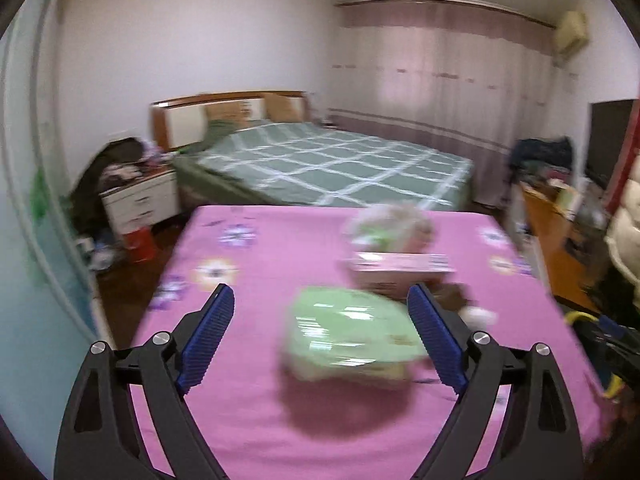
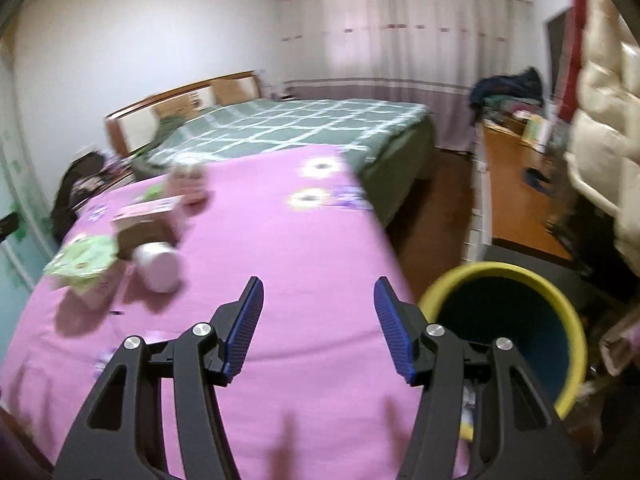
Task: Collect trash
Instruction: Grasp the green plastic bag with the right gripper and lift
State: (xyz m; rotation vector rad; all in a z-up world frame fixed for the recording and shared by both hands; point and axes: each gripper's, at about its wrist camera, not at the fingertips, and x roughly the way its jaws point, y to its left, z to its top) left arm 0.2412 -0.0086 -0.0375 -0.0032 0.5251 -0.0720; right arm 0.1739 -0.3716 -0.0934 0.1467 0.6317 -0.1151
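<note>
Trash lies on a table with a pink flowered cloth. A green plastic packet lies between the open fingers of my left gripper, blurred. Behind it are a pink carton and a crumpled bag. In the right wrist view the green packet, the carton, a pink cup on its side and a jar lie far left. My right gripper is open and empty above the cloth. A yellow bin with a dark inside stands at the table's right edge.
A bed with a green checked cover stands behind the table. A white nightstand with clutter is at the left. A wooden desk with piled things is at the right, beside a cream padded jacket.
</note>
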